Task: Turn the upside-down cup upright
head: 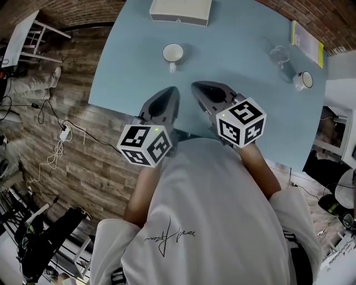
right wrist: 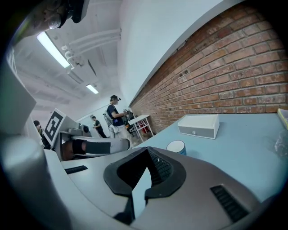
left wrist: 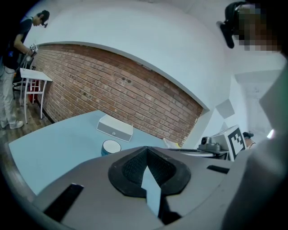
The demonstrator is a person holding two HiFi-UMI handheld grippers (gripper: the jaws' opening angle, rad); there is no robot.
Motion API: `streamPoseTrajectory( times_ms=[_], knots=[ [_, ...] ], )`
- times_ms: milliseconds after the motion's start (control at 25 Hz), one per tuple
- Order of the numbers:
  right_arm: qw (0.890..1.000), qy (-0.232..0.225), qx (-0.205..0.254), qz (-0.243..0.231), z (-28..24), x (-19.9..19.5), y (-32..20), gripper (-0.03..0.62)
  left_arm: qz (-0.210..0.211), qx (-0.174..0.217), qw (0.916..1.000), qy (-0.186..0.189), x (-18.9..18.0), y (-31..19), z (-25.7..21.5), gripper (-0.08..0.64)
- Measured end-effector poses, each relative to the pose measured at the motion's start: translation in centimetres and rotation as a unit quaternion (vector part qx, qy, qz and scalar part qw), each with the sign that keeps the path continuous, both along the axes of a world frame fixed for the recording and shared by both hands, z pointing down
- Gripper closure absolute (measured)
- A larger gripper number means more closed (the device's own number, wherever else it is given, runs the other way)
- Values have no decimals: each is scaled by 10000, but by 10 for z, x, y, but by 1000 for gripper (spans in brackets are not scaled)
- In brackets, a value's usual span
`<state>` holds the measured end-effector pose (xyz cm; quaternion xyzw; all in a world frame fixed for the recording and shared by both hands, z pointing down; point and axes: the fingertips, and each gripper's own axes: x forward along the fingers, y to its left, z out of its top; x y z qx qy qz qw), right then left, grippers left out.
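Right now your left gripper (head: pixel 172 93) and right gripper (head: pixel 198 88) are both pressed together on nothing. The upside-down cup (head: pixel 173 53) stands ahead of both tips, well apart. Approach without spreading the jaws and you would likely shove it toward the white box (head: pixel 181 11) beyond. The script on your shirt (head: pixel 167 236) isn't legible.
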<state>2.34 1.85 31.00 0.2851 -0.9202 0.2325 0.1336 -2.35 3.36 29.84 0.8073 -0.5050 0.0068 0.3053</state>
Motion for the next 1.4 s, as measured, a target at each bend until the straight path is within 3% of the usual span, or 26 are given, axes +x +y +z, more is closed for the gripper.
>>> streamPoseTrajectory(
  times_ms=[560,1400],
  knots=[
    [9985,-41,541,90,-29,13,19,572,-583,697,9954,-295,11,13,-34,551],
    [9972,-164,734,-2,-43,18,36,572,-718,719,9943,-328,14,31,-32,551]
  ],
)
